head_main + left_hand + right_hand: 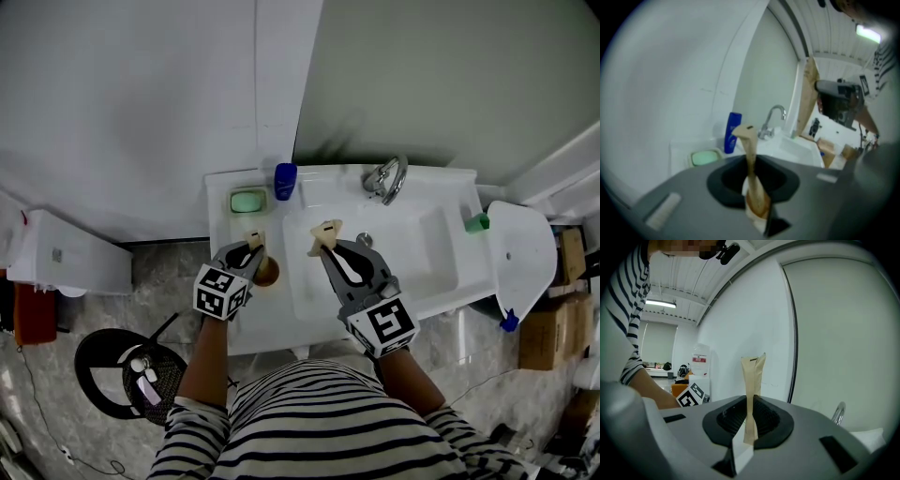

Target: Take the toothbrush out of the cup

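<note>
A brown cup (268, 272) stands on the white counter left of the sink basin (412, 258). My left gripper (255, 240) sits over its left side. In the left gripper view the tan-taped jaws (745, 130) are closed with a brown strip of the cup (758, 201) pinched low between them. Over the basin's left edge my right gripper (326, 228) is shut. Its tan tips (753, 359) meet, and I see nothing between them. No toothbrush shows in any view.
A blue bottle (285, 181) and a green soap dish (248, 201) stand at the counter's back left, with the faucet (386, 178) behind the basin. A small green object (477, 222) lies at the right end. A black bin (131, 370) sits on the floor lower left.
</note>
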`<state>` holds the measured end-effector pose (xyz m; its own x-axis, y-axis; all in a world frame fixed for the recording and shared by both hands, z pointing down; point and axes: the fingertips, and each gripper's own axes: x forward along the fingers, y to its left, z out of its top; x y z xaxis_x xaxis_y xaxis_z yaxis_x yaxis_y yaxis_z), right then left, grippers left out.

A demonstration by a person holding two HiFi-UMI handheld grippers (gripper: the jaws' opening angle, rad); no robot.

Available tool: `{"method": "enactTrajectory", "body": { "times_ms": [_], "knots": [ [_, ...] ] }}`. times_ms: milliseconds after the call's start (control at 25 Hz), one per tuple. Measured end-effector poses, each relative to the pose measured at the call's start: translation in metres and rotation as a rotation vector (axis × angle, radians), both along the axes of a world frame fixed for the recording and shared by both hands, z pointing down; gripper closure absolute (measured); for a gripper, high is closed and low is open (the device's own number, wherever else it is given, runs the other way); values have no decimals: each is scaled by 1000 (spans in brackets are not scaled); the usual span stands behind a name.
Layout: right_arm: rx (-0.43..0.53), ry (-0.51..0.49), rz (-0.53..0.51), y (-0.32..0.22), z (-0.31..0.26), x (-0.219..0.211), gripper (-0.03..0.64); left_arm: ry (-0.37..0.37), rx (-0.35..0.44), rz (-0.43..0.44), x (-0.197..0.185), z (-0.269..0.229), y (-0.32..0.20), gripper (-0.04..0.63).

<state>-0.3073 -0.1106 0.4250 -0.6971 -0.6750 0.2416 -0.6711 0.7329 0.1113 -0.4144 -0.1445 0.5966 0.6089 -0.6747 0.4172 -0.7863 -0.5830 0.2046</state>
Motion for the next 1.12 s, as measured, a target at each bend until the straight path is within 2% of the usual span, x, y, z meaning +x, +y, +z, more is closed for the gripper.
{"method": "enactTrajectory", "body": {
  "times_ms": [520, 1120],
  "knots": [
    [15, -23, -10, 3, -7, -1, 580, 35, 78, -39, -7, -41, 4, 557],
    [41, -50, -8, 6, -17, 1, 580, 37, 294, -67, -11, -142, 14, 560]
  ]
}}
